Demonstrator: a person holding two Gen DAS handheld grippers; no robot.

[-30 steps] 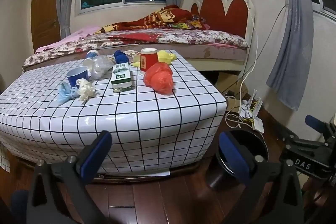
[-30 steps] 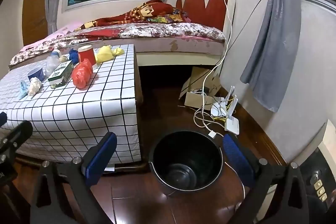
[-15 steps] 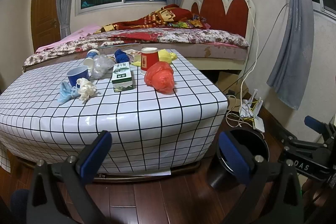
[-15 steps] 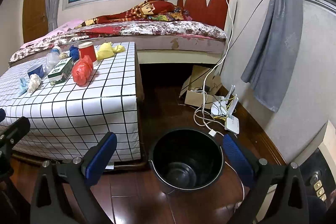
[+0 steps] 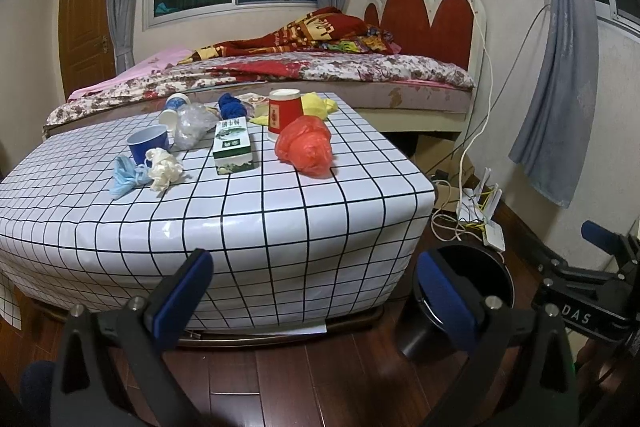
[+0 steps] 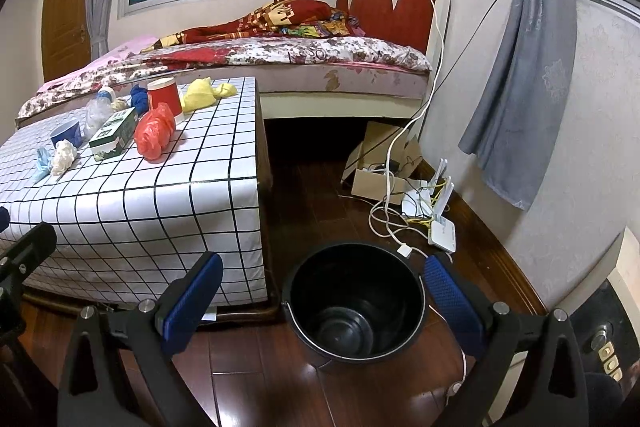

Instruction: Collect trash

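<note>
Creeping slightly closer to the table over the last second, left gripper spread, empty; right gripper spread, empty, above the bin. Trash untouched: red bag nearest the right edge, carton mid-table. Collection not started; approach only.

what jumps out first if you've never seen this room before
The checked tablecloth dominates the left wrist view, with a cluster of litter on top: a crumpled orange-red plastic bag nearest the right edge, a red paper cup behind it and a green-and-white carton to its left. In the right wrist view an empty black bucket stands on the dark wood floor beside the table.
</note>
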